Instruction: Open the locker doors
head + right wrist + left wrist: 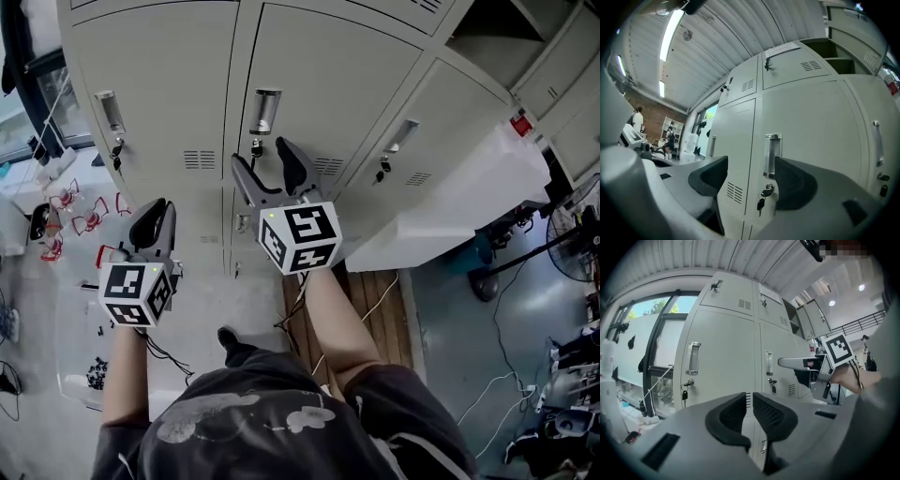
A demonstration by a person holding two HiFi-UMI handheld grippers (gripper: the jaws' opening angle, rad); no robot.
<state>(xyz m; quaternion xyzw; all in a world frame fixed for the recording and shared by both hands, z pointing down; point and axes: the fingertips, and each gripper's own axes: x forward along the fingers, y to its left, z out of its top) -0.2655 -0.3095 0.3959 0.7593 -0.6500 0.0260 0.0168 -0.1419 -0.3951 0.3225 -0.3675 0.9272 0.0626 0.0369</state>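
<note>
A row of grey locker doors faces me, all shut. The middle door point(309, 84) carries a chrome handle point(265, 111) with a key point(255, 147) hanging in the lock below it. My right gripper point(267, 161) is open just in front of that lock. In the right gripper view the handle point(772, 156) and key point(764, 194) show between the jaws of the right gripper point(751, 164), apart from both. My left gripper point(153, 217) hangs lower, below the left door's handle point(110, 111), shut on nothing. The left gripper point(749, 401) points at the seam between two doors.
The right door has its own handle point(403, 134) and key point(382, 172). An upper locker point(487, 37) stands open. A white slab point(450, 206) juts out at the right, above a wooden pallet point(366, 300). Red items point(75, 216) and cables lie on the floor at left.
</note>
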